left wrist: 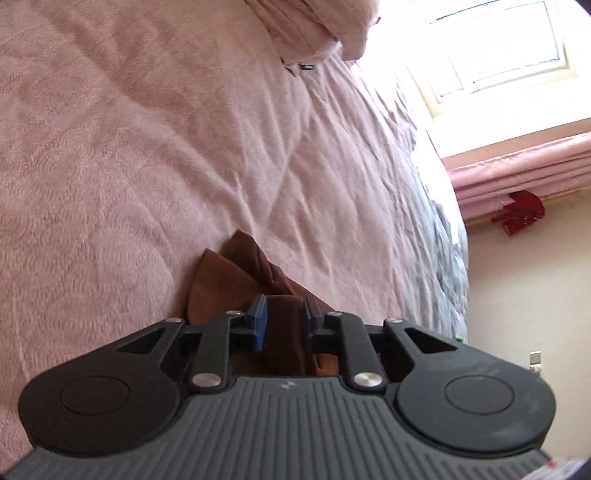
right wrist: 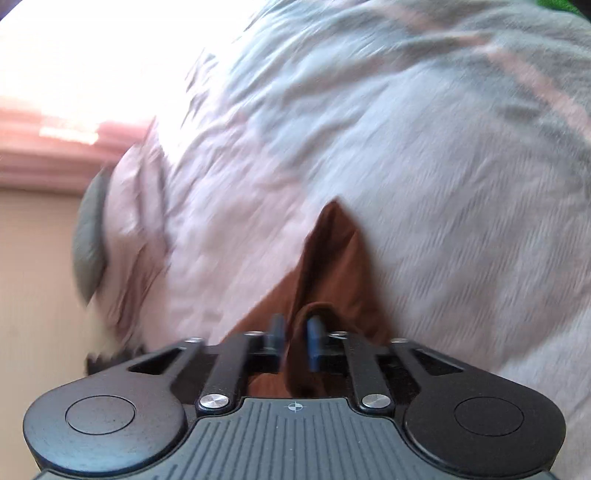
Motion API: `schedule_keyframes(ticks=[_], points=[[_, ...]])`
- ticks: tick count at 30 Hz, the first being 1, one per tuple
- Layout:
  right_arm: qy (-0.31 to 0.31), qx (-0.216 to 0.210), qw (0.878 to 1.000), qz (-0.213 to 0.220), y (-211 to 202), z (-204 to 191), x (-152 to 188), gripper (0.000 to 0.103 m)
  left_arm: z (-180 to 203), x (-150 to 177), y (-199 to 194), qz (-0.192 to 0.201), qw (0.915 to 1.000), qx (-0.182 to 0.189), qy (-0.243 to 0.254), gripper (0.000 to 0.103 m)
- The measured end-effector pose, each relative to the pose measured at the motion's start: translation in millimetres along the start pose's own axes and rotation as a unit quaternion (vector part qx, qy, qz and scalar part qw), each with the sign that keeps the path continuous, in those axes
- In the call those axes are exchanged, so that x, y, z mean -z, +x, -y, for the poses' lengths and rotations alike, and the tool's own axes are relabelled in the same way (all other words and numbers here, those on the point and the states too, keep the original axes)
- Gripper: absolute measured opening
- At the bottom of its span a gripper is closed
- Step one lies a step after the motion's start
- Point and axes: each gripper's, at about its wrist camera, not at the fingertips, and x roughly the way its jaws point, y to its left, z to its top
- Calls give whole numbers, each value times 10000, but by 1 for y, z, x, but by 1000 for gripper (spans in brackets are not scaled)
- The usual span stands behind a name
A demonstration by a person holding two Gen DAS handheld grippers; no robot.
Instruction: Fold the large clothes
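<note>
A brown garment (left wrist: pixel 229 273) is bunched just in front of my left gripper (left wrist: pixel 283 317), above the pink bedspread (left wrist: pixel 147 147). Its cloth runs between the blue-padded fingers (left wrist: pixel 260 321), which are shut on it. In the right wrist view another part of the brown garment (right wrist: pixel 332 258) rises to a point ahead of my right gripper (right wrist: pixel 295 332). A fold of the cloth wraps between the narrow fingers (right wrist: pixel 313 343), and they are shut on it. That view is blurred by motion. Most of the garment is hidden behind the grippers.
The pink bedspread fills the left wrist view; a lumpy pink pillow or blanket (left wrist: pixel 314 33) lies at its far end. A grey-blue striped cover (right wrist: pixel 406 129) hangs over the bed edge. A bright window (left wrist: pixel 498 48), pink curtain (left wrist: pixel 524 173) and a red object (left wrist: pixel 521 214) are beyond.
</note>
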Motion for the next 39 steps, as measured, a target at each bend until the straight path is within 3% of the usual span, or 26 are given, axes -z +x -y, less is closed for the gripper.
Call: schedule_keyframes(ticks=[3,5,8,11,13,16,17,18,21,23,27,28,29,30,33,37,39], points=[[-1021,113,9939,410,-10,-7,11,37,3,0,0,-15,9984,-119,559,17],[-1944,284,9794,470,-9,-17,31,37,8,8,-2,-125,9926,-241,1183,18],[-3065,611,9490,427,-4,-23,60,37,19,24,-2,-303,9762,-329,2120,20],[-3557,963,9293,257,-3,-8,76,37,31,31,3,-365,9571,-443,2840,24],[-4110,1366,9013,69,6,-4,85,37,39,35,14,-526,9373,-588,3395,25],[-5153,1674,8381,-633,21,-5,107,37,51,49,30,-923,8993,-723,4213,25],[-5331,1674,8260,-741,26,-7,112,37,54,54,34,-1041,8899,-690,4386,25],[-5422,1538,8222,-797,29,-10,115,37,57,58,37,-1125,8842,-647,4488,25],[-5416,1199,8300,-591,40,-20,110,35,61,66,52,-1237,8798,-533,4559,25],[-5171,1065,8483,-391,53,-28,91,35,64,62,63,-1024,8887,-602,4428,25],[-4286,1077,8966,273,72,-38,43,35,56,25,70,-284,9497,-674,3045,25],[-4023,1072,9086,335,74,-39,32,35,50,16,67,-122,9616,-708,2651,25],[-3862,1122,9150,319,76,-41,23,35,45,10,64,-23,9677,-724,2413,25],[-3817,1137,9168,297,76,-41,19,35,41,4,59,50,9712,-772,2252,25],[-3808,1062,9183,224,64,-40,14,35,35,-2,44,14,9715,-749,2249,25],[-3196,539,9453,377,32,-26,11,35,31,-3,33,-214,9728,-430,2267,27],[-2848,350,9566,507,20,-16,7,36,33,-1,38,-295,9684,-410,2441,28]])
